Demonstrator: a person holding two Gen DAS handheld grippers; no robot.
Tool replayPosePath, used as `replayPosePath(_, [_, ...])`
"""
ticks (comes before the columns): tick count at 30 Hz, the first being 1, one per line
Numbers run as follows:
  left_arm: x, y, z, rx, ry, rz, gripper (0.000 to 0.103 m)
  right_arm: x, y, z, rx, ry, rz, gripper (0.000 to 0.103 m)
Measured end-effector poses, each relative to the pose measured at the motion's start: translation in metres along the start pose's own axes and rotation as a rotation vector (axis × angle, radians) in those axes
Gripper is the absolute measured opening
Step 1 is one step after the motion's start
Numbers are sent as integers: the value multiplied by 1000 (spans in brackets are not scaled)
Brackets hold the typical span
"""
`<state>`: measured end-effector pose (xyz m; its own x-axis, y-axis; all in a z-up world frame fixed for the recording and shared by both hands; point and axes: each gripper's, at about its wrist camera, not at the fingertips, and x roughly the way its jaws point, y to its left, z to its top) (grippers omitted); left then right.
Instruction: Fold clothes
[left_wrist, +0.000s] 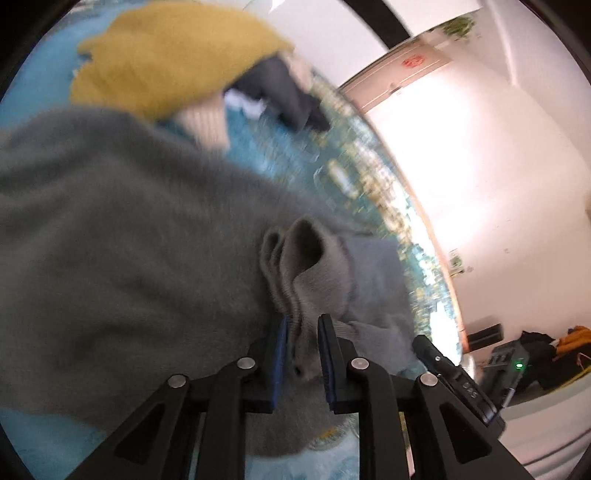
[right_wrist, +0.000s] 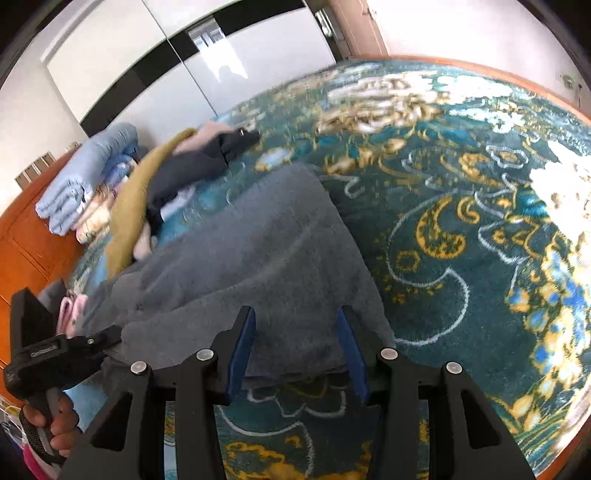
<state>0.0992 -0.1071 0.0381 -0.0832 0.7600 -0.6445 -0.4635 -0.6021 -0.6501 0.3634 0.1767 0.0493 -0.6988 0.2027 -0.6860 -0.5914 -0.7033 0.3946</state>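
Your left gripper (left_wrist: 301, 328) is clamped on a bunched, ribbed edge of the grey sweater (left_wrist: 122, 229), the knit pinched in thick folds between the blue pads; which edge it is, I cannot tell. The sweater lies spread across the patterned blue-green carpet (right_wrist: 461, 236), with its bulk stretching away to the left of that grip. It looks soft, fuzzy and fairly thick, so expect it to sag and drag rather than hold a line; it is best taken at a ribbed edge or a corner, where the fabric gives the pads something to bite on. Your right gripper (right_wrist: 297, 345) stands with its jaws apart over the near edge of the sweater, holding nothing. The left wrist view alone shows the pinch itself, along with a yellow garment (left_wrist: 166, 55) and dark clothes (left_wrist: 280, 92) piled beyond. The right wrist view alone shows how the sweater lies overall, the folded light-blue bedding (right_wrist: 85, 177) stacked further left, and your hand (right_wrist: 55, 424) on the left gripper's handle.
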Motion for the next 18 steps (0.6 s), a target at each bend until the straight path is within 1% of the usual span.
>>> replayPosePath(2, [-22,5,3,5,-49,17,22,-8,1,0,6,-43,32,47])
replayPosePath(3, [-33,7,4,7,-74,26,24,-12,2,0,9,-64,48,47])
replayPosePath(4, [-47,13,6,-2,-103,45,27,-14,3,-1,12,-87,55,47])
replayPosePath(5, [-65,26,6,-32,-138,84,30,-15,3,-1,22,-105,67,47])
replayPosePath(6, [-82,40,5,-64,-169,121,37,-16,2,-2,31,-122,79,47])
replayPosePath(7, [-95,52,1,-89,-195,157,47,-17,2,-2,39,-132,89,47])
replayPosePath(8, [-108,64,-4,-114,-220,192,50,-17,1,-4,48,-142,95,47])
replayPosePath(10, [-126,87,-13,-156,-250,255,61,-17,0,-8,58,-154,98,47])
replayPosePath(11, [-128,98,-19,-186,-247,279,61,-16,-1,-9,62,-150,96,47])
replayPosePath(12, [-126,109,-24,-228,-238,280,61,-16,-1,-9,64,-147,99,47])
replayPosePath(13, [-124,119,-27,-277,-230,247,61,-16,-1,-10,63,-148,103,47])
replayPosePath(14, [-120,129,-30,-325,-227,195,61,-16,-1,-10,62,-149,106,47])
replayPosePath(16, [-112,139,-33,-378,-228,113,62,-15,-1,-12,62,-147,112,47])
replayPosePath(18, [-105,147,-32,-409,-249,61,64,-15,-1,-14,62,-142,114,47])
